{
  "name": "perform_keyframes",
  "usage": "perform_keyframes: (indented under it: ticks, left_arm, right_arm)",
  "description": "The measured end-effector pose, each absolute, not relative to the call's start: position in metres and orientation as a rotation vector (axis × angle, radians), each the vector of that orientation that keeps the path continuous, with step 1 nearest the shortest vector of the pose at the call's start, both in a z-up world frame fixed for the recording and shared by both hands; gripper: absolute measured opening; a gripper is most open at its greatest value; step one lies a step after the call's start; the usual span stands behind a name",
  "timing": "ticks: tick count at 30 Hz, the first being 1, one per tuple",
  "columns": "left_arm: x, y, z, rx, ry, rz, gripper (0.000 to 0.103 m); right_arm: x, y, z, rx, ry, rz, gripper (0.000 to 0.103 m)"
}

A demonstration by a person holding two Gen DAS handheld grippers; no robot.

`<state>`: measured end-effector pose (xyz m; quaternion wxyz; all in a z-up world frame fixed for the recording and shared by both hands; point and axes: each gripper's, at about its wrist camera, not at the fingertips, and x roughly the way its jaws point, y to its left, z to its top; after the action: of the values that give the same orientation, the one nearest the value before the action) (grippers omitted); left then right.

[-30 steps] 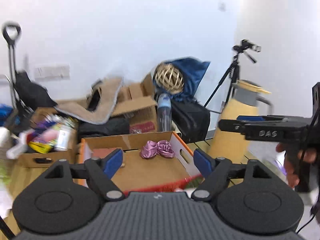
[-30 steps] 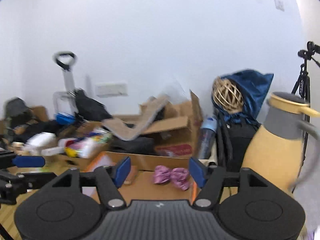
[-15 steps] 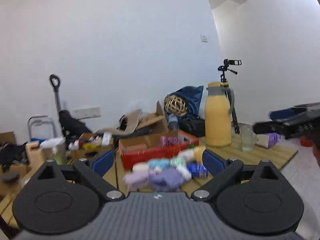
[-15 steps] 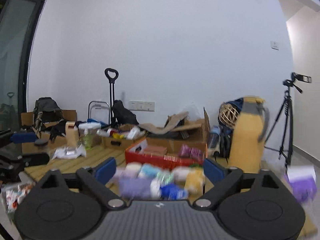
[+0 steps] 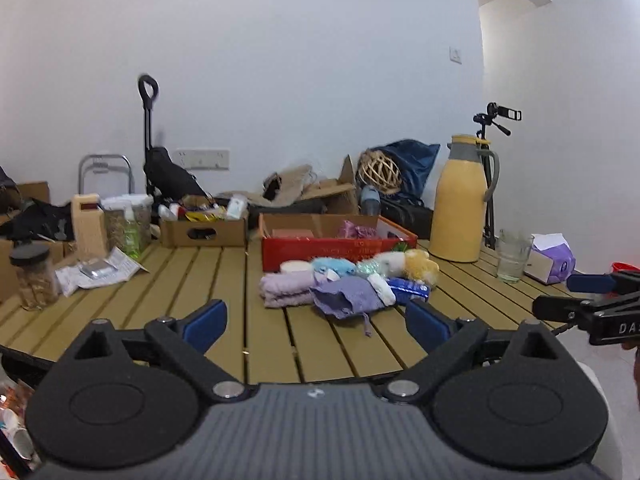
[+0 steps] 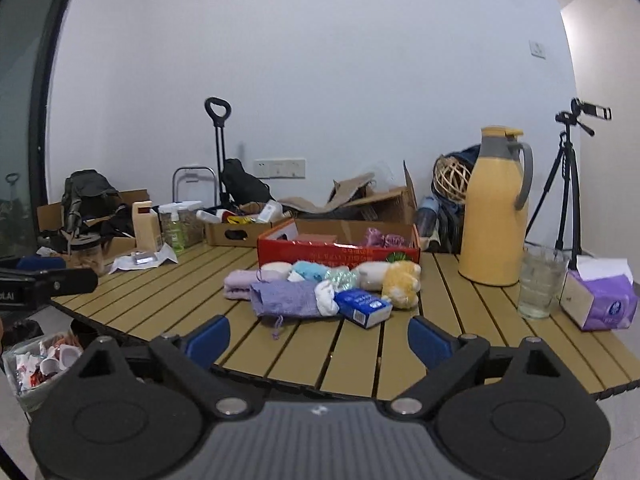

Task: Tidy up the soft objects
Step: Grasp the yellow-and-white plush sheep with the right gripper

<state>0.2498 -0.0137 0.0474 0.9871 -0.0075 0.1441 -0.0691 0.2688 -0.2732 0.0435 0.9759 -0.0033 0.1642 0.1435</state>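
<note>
A heap of soft things lies mid-table: a folded lilac towel [image 5: 286,289], a purple drawstring pouch [image 5: 347,295], a light blue fluffy piece [image 5: 334,267], a yellow plush [image 5: 420,265] and a blue packet [image 6: 362,306]. Behind it stands a red-fronted cardboard box [image 5: 336,246] holding a pink-purple soft item [image 5: 354,230]. My left gripper [image 5: 316,322] hangs open at the table's near edge, short of the heap, with nothing between its fingers. My right gripper [image 6: 319,334] is open too, just as empty, also at the near edge. Each gripper shows at the side of the other's view.
A yellow thermos jug [image 6: 496,208], a drinking glass [image 6: 538,282] and a purple tissue pack [image 6: 600,300] stand at the right. A jar [image 5: 34,276], bottles and a brown carton [image 5: 204,230] crowd the left. A bin of rubbish [image 6: 38,364] sits below the table's left edge.
Both grippers pulled back and sank from over the box to the table's near edge, and their jaws spread wider. The pink-purple item stays in the box.
</note>
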Motion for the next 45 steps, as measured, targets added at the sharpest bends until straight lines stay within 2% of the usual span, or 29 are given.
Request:
perform_keyframes:
  ticks: [6, 11, 12, 14, 16, 17, 20, 25, 27, 29, 30, 33, 34, 35, 37, 41, 45]
  left_arm:
    - [0.303, -0.042, 0.034, 0.002, 0.343, -0.216, 0.097]
    - [0.366, -0.065, 0.027, 0.026, 0.376, -0.273, 0.096]
    - [0.381, -0.07, 0.026, 0.025, 0.389, -0.28, 0.095]
    - [0.413, -0.08, 0.024, 0.024, 0.422, -0.293, 0.085]
    - [0.448, -0.091, 0.025, 0.011, 0.446, -0.313, 0.076]
    - [0.466, -0.099, 0.026, -0.002, 0.469, -0.315, 0.069]
    - [0.507, -0.122, 0.027, -0.041, 0.528, -0.34, 0.06]
    - [0.553, -0.158, 0.008, -0.054, 0.606, -0.395, 0.061]
    - [0.568, -0.168, -0.002, -0.058, 0.65, -0.396, 0.065]
    - [0.581, -0.187, -0.01, -0.046, 0.667, -0.423, 0.073]
    - [0.59, -0.198, -0.014, -0.037, 0.671, -0.435, 0.073]
    - [0.614, -0.219, -0.027, -0.006, 0.706, -0.364, 0.067]
    - [0.615, -0.22, -0.03, 0.005, 0.704, -0.379, 0.06]
    - [0.614, -0.218, -0.031, 0.001, 0.711, -0.406, 0.048]
    - [0.601, -0.201, -0.032, -0.043, 0.731, -0.458, 0.045]
    - [0.569, -0.163, -0.035, -0.045, 0.7, -0.397, 0.042]
    - [0.561, -0.148, -0.022, -0.111, 0.655, -0.374, 0.046]
  right_arm:
    - [0.318, -0.282, 0.023, 0.036, 0.38, 0.23, 0.093]
    - [0.375, -0.295, 0.013, 0.054, 0.401, 0.21, 0.088]
    - [0.391, -0.298, 0.011, 0.057, 0.402, 0.202, 0.084]
    - [0.428, -0.305, 0.007, 0.062, 0.423, 0.192, 0.078]
    - [0.466, -0.312, 0.002, 0.07, 0.447, 0.185, 0.068]
    - [0.483, -0.317, 0.002, 0.079, 0.453, 0.178, 0.065]
    - [0.53, -0.33, 0.006, 0.082, 0.444, 0.152, 0.06]
    - [0.601, -0.343, 0.019, 0.018, 0.532, 0.279, 0.061]
    - [0.626, -0.346, 0.018, 0.023, 0.575, 0.351, 0.06]
    - [0.653, -0.342, 0.013, 0.019, 0.608, 0.361, 0.061]
    - [0.668, -0.338, 0.01, 0.018, 0.625, 0.382, 0.061]
    - [0.703, -0.329, -0.003, 0.055, 0.713, 0.428, 0.05]
    - [0.707, -0.326, -0.009, 0.047, 0.73, 0.431, 0.042]
    - [0.704, -0.327, -0.011, 0.061, 0.723, 0.438, 0.039]
    - [0.686, -0.337, -0.012, 0.096, 0.713, 0.425, 0.035]
    - [0.633, -0.362, -0.015, 0.173, 0.684, 0.363, 0.034]
    - [0.596, -0.373, -0.017, 0.272, 0.649, 0.31, 0.036]
